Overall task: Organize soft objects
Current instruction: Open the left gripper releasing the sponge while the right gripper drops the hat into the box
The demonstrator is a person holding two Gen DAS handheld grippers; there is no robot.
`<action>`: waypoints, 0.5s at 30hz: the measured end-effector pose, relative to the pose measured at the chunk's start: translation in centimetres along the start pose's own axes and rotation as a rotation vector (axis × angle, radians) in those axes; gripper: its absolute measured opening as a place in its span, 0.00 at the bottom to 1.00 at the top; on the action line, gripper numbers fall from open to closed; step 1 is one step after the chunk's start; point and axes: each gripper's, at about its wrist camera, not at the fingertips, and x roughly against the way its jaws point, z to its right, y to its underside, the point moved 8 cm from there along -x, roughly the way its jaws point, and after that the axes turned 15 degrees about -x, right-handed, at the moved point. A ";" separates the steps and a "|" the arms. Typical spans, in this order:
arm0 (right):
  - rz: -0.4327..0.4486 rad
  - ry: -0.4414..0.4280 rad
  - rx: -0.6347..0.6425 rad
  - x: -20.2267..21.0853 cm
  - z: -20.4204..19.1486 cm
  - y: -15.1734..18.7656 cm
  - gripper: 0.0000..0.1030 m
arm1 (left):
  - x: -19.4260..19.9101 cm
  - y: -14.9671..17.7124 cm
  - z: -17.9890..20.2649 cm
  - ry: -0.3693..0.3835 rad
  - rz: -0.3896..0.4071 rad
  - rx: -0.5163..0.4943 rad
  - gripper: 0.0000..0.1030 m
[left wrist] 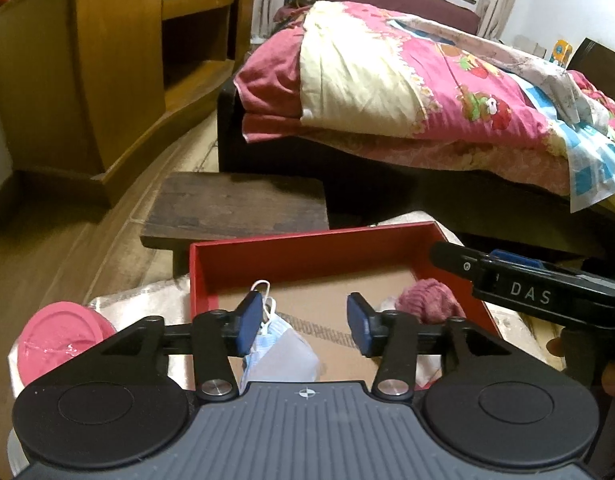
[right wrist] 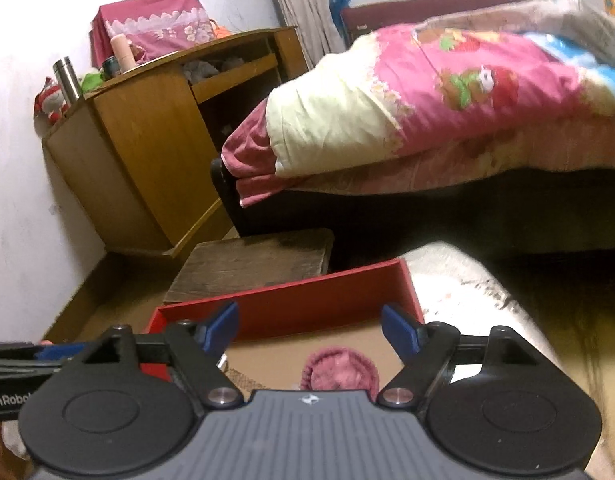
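Left gripper [left wrist: 303, 322]: jaws apart, nothing pinched. Mask [left wrist: 279, 344] lies just under and beside its left pad, ear loop brushing or close against the pad face; cannot tell if it is snagged.

Right gripper [right wrist: 315, 330]: jaws apart, empty. Pink knit piece [right wrist: 341, 372] sits directly below, between the pads, on the cardboard floor of the red box [right wrist: 307, 304].

Both soft things look delivered into the box. To finish well, lift each gripper straight up and watch that loop, so the mask stays put.

Pink lid [left wrist: 61, 338] waits left of the left gripper, outside the box. Beyond: wooden stool [left wrist: 235, 206], then bed [left wrist: 407, 92].
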 end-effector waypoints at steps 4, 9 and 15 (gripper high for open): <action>-0.004 -0.018 -0.023 0.6 -0.1 0.1 0.50 | 0.6 -0.1 0.0 -0.018 0.021 -0.011 0.63; -0.012 -0.018 -0.016 1.2 -0.4 0.9 0.50 | 1.0 -0.1 0.2 -0.023 0.025 -0.023 0.63; -0.010 -0.033 -0.009 2.2 -1.1 1.5 0.50 | 1.4 0.0 0.1 -0.037 0.031 -0.031 0.63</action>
